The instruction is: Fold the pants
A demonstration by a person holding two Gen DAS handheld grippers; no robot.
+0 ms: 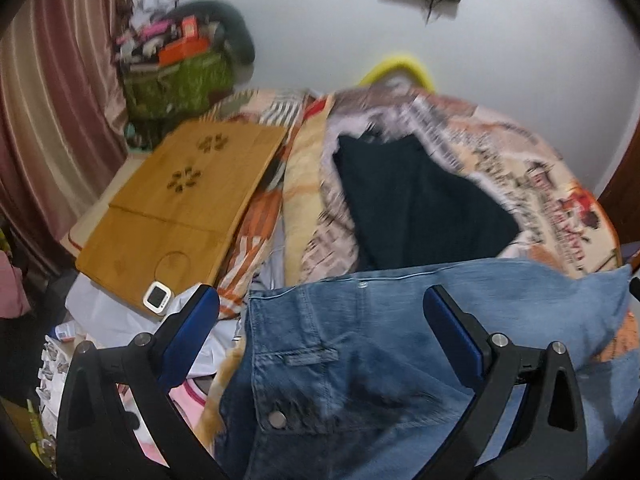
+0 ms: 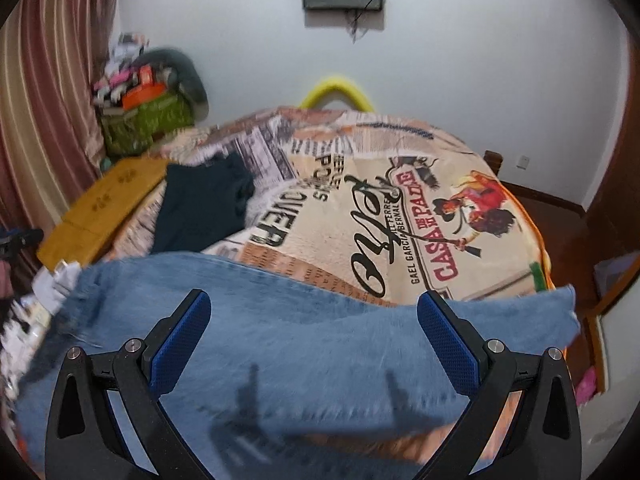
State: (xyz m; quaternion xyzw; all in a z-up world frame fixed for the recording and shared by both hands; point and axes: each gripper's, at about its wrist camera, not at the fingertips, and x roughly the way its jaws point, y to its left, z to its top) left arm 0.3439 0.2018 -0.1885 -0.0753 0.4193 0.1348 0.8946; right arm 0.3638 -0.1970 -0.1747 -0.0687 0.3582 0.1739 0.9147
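Light blue denim pants [image 1: 360,344] lie spread across the near end of the bed; the waistband, a pocket and a metal button show in the left wrist view. My left gripper [image 1: 320,312] is open and hovers above the waist part, holding nothing. In the right wrist view the pants [image 2: 304,344] show as a wide blue leg panel with a frayed hem at the left. My right gripper [image 2: 314,316] is open above it, its shadow falling on the denim.
A printed bedspread [image 2: 400,208] covers the bed. A dark folded garment [image 1: 416,200] lies farther back, also in the right wrist view [image 2: 200,208]. A wooden lap tray [image 1: 180,200] with a small white device [image 1: 158,298] sits left. A curtain [image 1: 52,112] and cluttered green bag [image 1: 176,80] stand far left.
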